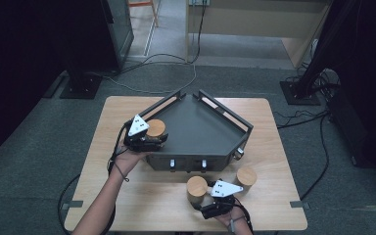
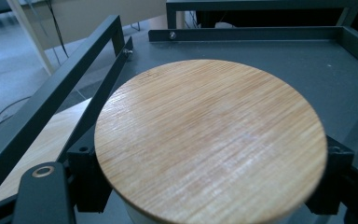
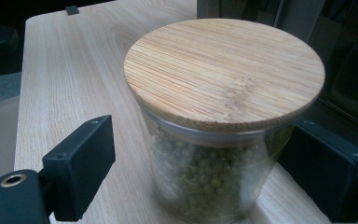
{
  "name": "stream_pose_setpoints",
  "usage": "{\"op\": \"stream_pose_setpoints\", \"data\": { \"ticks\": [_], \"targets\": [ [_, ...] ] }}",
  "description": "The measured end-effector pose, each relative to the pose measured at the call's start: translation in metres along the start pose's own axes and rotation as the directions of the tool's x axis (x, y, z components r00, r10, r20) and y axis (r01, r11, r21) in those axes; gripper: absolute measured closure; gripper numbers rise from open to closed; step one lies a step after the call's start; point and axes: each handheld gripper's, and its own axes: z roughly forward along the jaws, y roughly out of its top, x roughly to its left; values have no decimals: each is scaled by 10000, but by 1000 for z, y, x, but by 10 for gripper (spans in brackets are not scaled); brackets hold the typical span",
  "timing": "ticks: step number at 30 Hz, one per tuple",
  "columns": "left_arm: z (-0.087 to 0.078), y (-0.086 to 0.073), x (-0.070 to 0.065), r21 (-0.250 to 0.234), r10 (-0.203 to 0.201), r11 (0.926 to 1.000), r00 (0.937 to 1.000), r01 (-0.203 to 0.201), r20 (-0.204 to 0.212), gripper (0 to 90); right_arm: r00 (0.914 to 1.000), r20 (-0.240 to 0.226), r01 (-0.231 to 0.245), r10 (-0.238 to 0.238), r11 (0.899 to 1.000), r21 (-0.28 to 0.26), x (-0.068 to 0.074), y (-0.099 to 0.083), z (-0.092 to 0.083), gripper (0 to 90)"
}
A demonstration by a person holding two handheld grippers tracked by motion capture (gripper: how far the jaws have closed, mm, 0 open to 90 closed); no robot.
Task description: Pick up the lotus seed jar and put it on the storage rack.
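Jars [image 1: 155, 128]: three | left tongs [image 1: 162, 140] loosening round one | right tongs [image 1: 199, 204] open

A light wooden worktop [image 1: 127, 196] with rounded corners stands on grey carpeted floor [image 1: 29, 161]. On it sits a dark metal corner shelf [image 1: 196, 132] with low rails, set toward the far side. Near the front edge stand two bamboo-lidded jars: one glass jar of green beans [image 1: 196, 189], and another jar [image 1: 246, 177] to its right, just in front of the shelf.
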Motion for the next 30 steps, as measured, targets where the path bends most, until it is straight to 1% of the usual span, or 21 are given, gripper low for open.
{"op": "stream_pose_setpoints", "data": {
  "ticks": [4, 5, 6, 9, 11, 12, 14, 19, 23, 27, 30],
  "targets": [
    [-3, -5, -1, -125, -47, 9999, 10000, 47, -43, 195, 10000, -3, 0, 0, 10000, -1, 0, 0, 0, 115],
    [-3, -6, -3, -148, -113, 9998, 9998, 111, -142, 160, 10000, 6, 0, 0, 10000, 2, 0, 0, 0, 115],
    [-4, -6, -2, -142, -172, 9998, 9997, 170, -144, 107, 10000, 1, -3, 3, 10000, 3, 0, 0, 0, 115],
    [-6, -8, -1, -201, -250, 9995, 9995, 246, -190, 107, 10000, -5, -14, 14, 10000, 9, 0, 0, 0, 115],
    [-7, -9, 1, -176, -354, 9992, 9993, 352, -112, 108, 10000, -13, -13, 13, 10000, 10, 0, 0, 0, 115],
    [-7, -9, 1, -173, -321, 9993, 9994, 319, -100, 107, 10000, -15, -16, 16, 10000, 11, 0, 0, 0, 115],
    [-9, -9, 1, -185, -384, 9991, 9993, 383, -24, 107, 10000, -17, -26, 26, 10000, 15, 0, 0, 0, 115],
    [-13, -9, -1, -189, -370, 9991, 9993, 370, -22, 107, 10000, -4, -13, 14, 10000, 30, 0, 1, 0, 115],
    [-18, -10, -1, -222, -493, 9986, 9987, 490, -132, 107, 10000, -4, -20, 20, 10000, 29, 0, 0, 0, 115],
    [-24, -13, -4, -134, -516, 9986, 9976, 511, -461, 107, 10000, -13, -24, 24, 10000, 23, 0, 0, 0, 115],
    [-26, -16, -4, -172, -587, 9982, 9975, 580, -405, 107, 10000, -6, -14, 14, 10000, 12, 0, 0, 0, 115]
  ]
}}
